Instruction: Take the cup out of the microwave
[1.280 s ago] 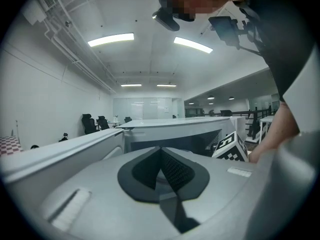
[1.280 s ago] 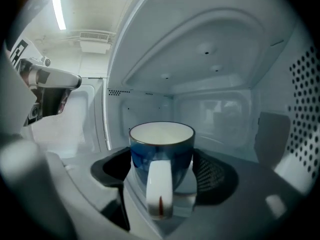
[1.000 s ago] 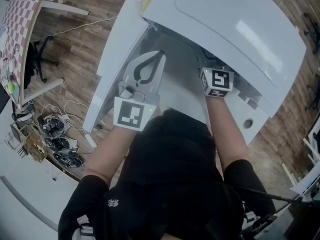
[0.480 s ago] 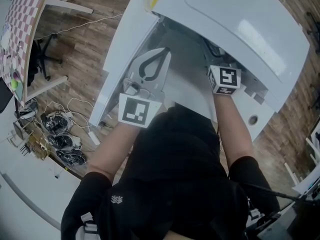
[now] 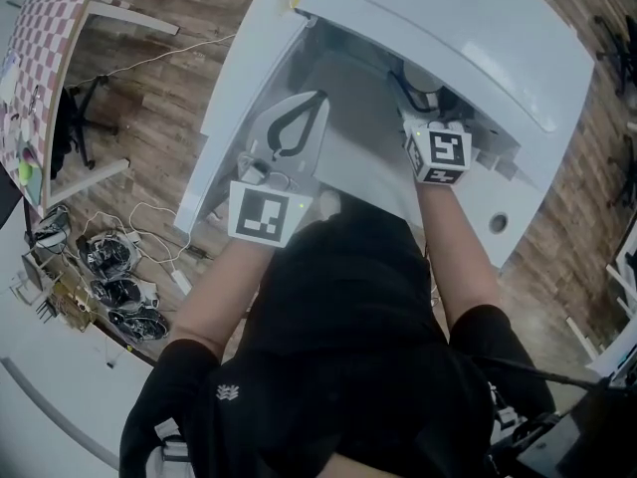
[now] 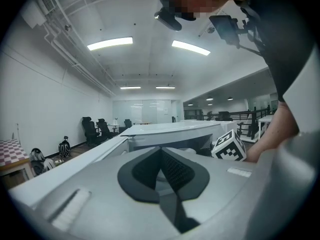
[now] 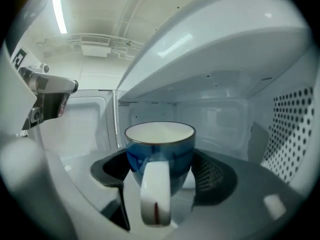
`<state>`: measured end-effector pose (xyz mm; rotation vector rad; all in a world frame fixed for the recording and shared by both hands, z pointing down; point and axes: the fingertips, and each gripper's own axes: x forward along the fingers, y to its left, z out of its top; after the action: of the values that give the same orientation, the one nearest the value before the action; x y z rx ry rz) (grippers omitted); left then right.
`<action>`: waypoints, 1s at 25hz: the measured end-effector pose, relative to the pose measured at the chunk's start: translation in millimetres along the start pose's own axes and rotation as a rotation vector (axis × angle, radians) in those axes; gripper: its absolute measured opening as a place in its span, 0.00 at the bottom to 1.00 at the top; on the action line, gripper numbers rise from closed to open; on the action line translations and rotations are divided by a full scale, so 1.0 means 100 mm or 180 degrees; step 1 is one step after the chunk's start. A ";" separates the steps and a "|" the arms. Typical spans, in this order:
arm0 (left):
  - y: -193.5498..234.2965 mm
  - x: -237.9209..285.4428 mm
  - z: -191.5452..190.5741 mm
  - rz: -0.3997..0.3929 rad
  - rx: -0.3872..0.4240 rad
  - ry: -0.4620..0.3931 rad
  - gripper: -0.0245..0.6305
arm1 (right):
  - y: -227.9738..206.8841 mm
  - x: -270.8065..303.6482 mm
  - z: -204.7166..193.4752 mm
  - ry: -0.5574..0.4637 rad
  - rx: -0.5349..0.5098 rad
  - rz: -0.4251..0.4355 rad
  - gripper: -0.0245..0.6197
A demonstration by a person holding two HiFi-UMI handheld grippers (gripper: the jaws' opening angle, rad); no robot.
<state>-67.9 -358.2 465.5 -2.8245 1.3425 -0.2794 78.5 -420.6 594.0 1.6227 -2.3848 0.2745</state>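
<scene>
change, right: marker cube of right hand-held gripper a shade nearer the cavity mouth than a second ago. Pale round shape now visible just ahead of it under the roof edge in the head view, absent before. Probably the cup rim; too small to be sure.
change, left: left hand-held gripper much where it was, beside the open door, well apart from the cup.
meaning for task: reads as grasp made and withdrawal barely begun. Cup not yet out.
right hand-held gripper: jaws spread to cup width, pads against both flanks of the cup. Held by the body, not by the handle.
left hand-held gripper: jaws closed together, nothing between them.
cup location: inside the microwave, roof overhead, back wall behind, perforated wall to its right, door off to its left.
cup pointing: handle straight back along the right hand-held gripper, toward the person and out of the cavity mouth. Opening upward.
long axis: rim to base, upright, no visible tilt. Base hidden behind the handle, so lifted or resting on the cavity floor not determinable.
contents: interior pale; liquid or empty not determinable.
next move (judgement): straight pull toward the person, kept level, watching the roof edge above and the door at the left.
</scene>
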 end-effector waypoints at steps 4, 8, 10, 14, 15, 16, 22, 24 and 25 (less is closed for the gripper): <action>-0.04 -0.16 0.06 0.0022 0.0005 -0.0037 0.05 | 0.13 -0.17 0.02 -0.0008 -0.0011 0.0039 0.62; -0.13 -0.30 0.11 0.0038 0.0036 -0.0091 0.05 | 0.19 -0.35 0.00 -0.0015 -0.0031 0.0057 0.62; -0.19 -0.37 0.14 0.0045 0.0062 -0.0116 0.05 | 0.20 -0.45 0.01 -0.0027 -0.0027 0.0056 0.62; -0.26 -0.51 0.22 0.0057 0.0083 -0.0158 0.05 | 0.27 -0.63 0.05 -0.0027 -0.0019 0.0074 0.62; -0.28 -0.54 0.25 0.0053 0.0094 -0.0168 0.05 | 0.29 -0.68 0.06 -0.0021 -0.0020 0.0079 0.62; -0.31 -0.57 0.28 0.0049 0.0101 -0.0184 0.05 | 0.30 -0.73 0.07 -0.0016 -0.0024 0.0081 0.62; -0.44 -0.75 0.42 0.0071 0.0128 -0.0274 0.05 | 0.34 -1.05 0.10 -0.0029 0.0007 0.0093 0.62; -0.47 -0.81 0.47 0.0085 0.0137 -0.0297 0.05 | 0.35 -1.16 0.14 -0.0031 0.0012 0.0102 0.62; -0.49 -0.84 0.49 0.0090 0.0142 -0.0303 0.05 | 0.35 -1.21 0.16 -0.0030 0.0012 0.0105 0.62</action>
<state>-75.0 -266.1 408.0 -2.7425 1.3386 -0.1701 87.0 -305.5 541.4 1.5908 -2.4214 0.2784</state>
